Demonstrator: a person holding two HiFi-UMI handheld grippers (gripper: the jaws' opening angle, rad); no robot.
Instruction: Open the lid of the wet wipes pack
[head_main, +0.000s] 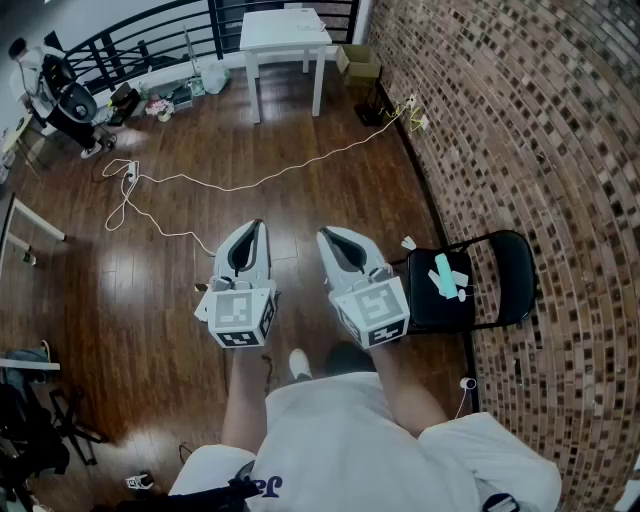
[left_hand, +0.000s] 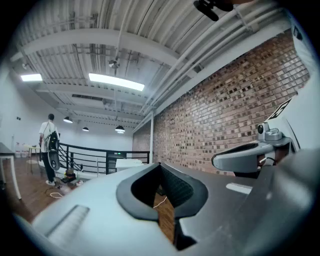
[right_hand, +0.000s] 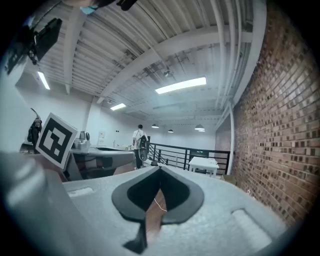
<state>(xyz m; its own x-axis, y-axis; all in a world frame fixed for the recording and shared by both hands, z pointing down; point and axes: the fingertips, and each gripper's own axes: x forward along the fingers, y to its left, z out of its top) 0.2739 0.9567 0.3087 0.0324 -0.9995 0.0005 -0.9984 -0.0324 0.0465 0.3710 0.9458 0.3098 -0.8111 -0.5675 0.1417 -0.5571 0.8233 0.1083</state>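
Note:
The wet wipes pack (head_main: 447, 276), teal with a white lid flap, lies on the black seat of a folding chair (head_main: 425, 298) at the right, by the brick wall. My left gripper (head_main: 257, 226) and right gripper (head_main: 325, 234) are held side by side over the wood floor, left of the chair, and both point forward. Each is shut with its tips together and nothing between them, as the left gripper view (left_hand: 160, 164) and the right gripper view (right_hand: 160, 167) show. The pack is in neither gripper view. The right gripper is the nearer one to the chair.
A brick wall (head_main: 530, 150) runs along the right. A white table (head_main: 285, 35) and a cardboard box (head_main: 358, 62) stand far ahead by a black railing. A white cable (head_main: 240, 186) trails across the floor. A person (left_hand: 49, 150) stands far off.

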